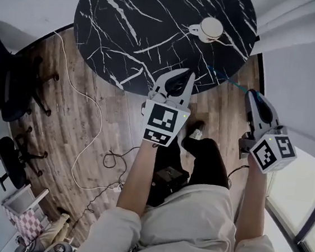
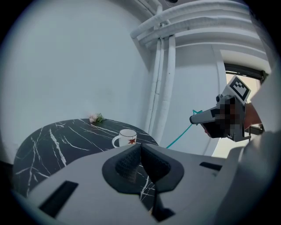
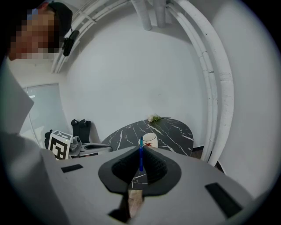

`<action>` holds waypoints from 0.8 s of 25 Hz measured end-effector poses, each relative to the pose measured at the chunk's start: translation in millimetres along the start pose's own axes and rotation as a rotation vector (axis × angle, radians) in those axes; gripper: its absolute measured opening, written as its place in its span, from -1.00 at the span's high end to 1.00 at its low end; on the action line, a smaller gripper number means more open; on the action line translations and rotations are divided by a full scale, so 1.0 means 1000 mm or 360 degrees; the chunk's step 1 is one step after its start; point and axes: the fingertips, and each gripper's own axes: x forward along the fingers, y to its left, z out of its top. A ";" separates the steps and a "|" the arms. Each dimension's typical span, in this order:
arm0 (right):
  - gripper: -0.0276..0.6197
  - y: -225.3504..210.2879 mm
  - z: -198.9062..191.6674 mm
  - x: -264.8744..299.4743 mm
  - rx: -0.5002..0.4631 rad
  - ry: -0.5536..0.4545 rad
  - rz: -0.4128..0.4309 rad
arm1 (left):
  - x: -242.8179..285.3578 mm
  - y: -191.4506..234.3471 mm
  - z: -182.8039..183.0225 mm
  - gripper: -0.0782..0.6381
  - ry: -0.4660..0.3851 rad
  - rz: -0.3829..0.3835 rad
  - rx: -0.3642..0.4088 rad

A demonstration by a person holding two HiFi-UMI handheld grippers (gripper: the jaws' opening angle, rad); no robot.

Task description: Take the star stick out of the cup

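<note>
Bench: the round black marbled bench [image 1: 129, 23] is standing ahead of the person, carrying the cup toward its right edge.
Left gripper: the left gripper [image 1: 181, 77] is hovering over the near edge of the bench, its fingers lying together with nothing between them.
Right gripper: the right gripper [image 1: 253, 97] is hanging just off the near right edge of the bench, over the wooden floor, its fingers clamping on the star stick.
Cup: the white cup [image 1: 208, 29] is sitting upright, and I am seeing no stick in it.
Star stick: the thin blue-green star stick [image 1: 230, 80] is poking out of the right fingers toward the bench, well apart from the cup.
Done: the stick is looking fully clear of the cup.
Left to do: nothing of the removal, to my eye; at most, putting the stick down somewhere.
</note>
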 end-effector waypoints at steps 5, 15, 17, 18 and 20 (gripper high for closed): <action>0.77 0.008 0.020 -0.014 0.0031 -0.0057 0.0013 | -0.026 0.009 0.035 0.72 0.0016 0.0030 0.0103; 0.78 0.023 0.046 -0.035 -0.0035 -0.0030 0.0053 | -0.069 0.031 0.048 0.72 0.0049 0.0110 0.0017; 0.78 0.024 0.046 -0.046 -0.0015 -0.0012 0.0058 | -0.079 0.023 0.043 0.72 0.0072 0.0102 -0.0035; 0.78 0.023 0.048 -0.050 0.0010 -0.0019 0.0063 | -0.082 0.021 0.040 0.72 0.0090 0.0106 -0.0040; 0.78 0.021 0.053 -0.055 0.0040 -0.0033 0.0067 | -0.087 0.017 0.036 0.72 0.0124 0.0113 -0.0041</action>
